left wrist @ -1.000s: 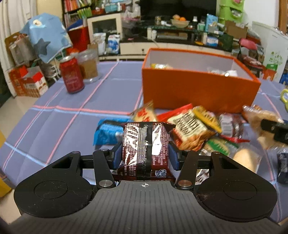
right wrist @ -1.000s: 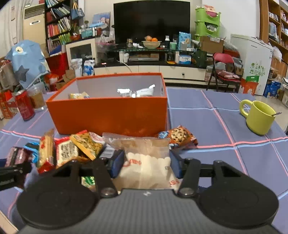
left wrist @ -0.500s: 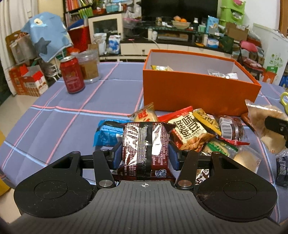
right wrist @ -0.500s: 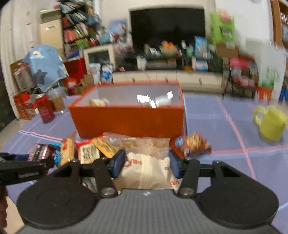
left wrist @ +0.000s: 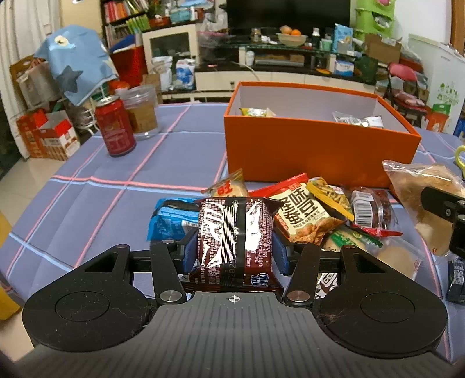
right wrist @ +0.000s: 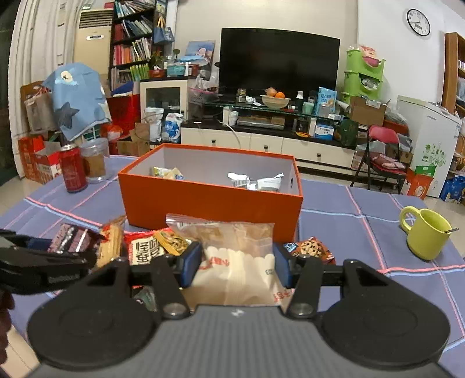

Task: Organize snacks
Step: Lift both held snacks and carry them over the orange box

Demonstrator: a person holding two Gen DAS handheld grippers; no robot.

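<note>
A dark, switched-off television (right wrist: 279, 59) dominates the far white wall above a long low cabinet (right wrist: 261, 139) crowded with clutter. A bookshelf (right wrist: 132, 43) and standing air conditioner (right wrist: 91, 37) fill the left corner, while a round wall clock (right wrist: 418, 22), green stacked bins (right wrist: 363, 75) and a red folding chair (right wrist: 383, 151) line the right.

The dark brown snack wrapper (left wrist: 235, 232) is glossy, crinkled foil-like plastic. The clear bag (right wrist: 235, 256) looks like thin, smooth film. The orange box (right wrist: 209, 200) seems matt card. The tablecloth (left wrist: 87, 180) is matt woven cloth, and the red can (left wrist: 114, 126) at upper left is shiny metal.
</note>
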